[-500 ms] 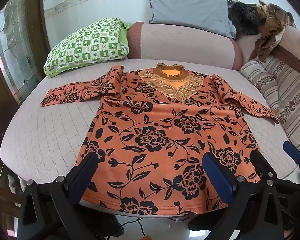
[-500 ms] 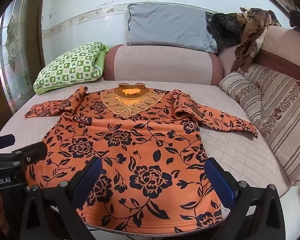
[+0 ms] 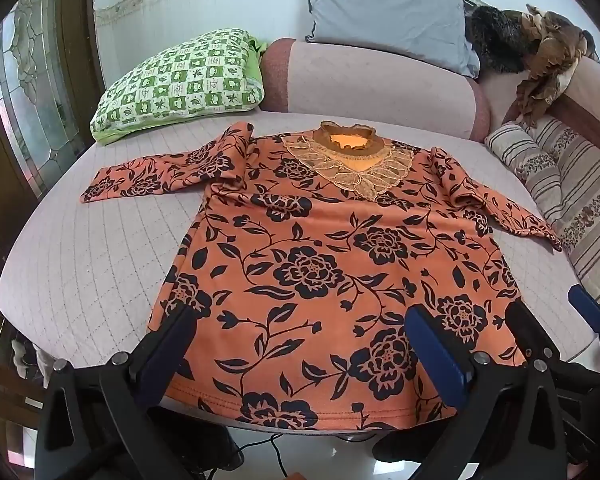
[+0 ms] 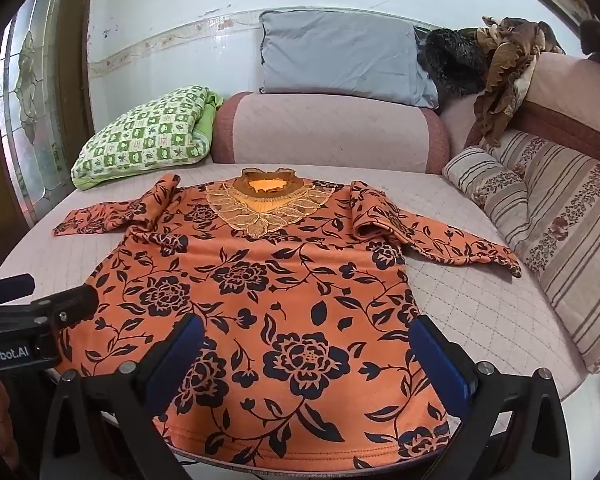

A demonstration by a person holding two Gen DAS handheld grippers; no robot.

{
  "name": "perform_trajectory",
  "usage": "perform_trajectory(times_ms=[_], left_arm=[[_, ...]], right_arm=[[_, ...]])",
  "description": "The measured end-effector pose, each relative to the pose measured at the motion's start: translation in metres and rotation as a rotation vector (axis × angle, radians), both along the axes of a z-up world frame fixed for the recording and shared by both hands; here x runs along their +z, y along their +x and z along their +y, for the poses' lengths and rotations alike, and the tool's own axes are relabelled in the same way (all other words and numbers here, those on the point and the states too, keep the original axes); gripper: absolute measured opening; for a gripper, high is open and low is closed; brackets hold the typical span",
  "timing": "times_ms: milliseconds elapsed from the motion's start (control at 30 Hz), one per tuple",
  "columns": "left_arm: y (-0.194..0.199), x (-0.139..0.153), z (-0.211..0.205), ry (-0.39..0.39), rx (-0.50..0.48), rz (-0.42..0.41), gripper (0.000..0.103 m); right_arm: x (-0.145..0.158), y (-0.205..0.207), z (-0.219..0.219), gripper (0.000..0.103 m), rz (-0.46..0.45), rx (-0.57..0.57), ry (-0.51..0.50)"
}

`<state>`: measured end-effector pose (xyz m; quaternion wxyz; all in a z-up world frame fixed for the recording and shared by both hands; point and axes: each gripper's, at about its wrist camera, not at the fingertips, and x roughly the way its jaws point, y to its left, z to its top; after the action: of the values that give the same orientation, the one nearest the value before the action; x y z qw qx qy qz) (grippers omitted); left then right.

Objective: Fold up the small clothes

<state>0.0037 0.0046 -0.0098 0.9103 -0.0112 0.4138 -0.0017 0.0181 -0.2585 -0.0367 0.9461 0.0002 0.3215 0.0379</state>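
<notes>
An orange floral blouse (image 3: 320, 264) lies flat, front up, on the quilted sofa seat (image 3: 84, 264) — sleeves out sideways. Both the left gripper (image 3: 304, 356) and right gripper (image 4: 312, 364) hover level over its hem — fingers spread, holding nothing.

We see a pale pink quilted sofa seat (image 3: 100, 264). An orange top with black flowers (image 3: 324, 272) lies flat in the middle of it. A green checked pillow (image 3: 180, 80) rests at the upper left, and a striped cushion (image 3: 532, 160) at the right.
</notes>
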Motion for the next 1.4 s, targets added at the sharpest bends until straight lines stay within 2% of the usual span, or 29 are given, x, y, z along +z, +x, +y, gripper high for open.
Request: perform_trajectory(times_ms=[1400], left_arm=[[-0.0025,0.0005,0.0035,-0.002,-0.001,-0.005,0.103]], right_arm=[[0.0007,0.0011,-0.0036,0.103,-0.006,-0.01,-0.002]])
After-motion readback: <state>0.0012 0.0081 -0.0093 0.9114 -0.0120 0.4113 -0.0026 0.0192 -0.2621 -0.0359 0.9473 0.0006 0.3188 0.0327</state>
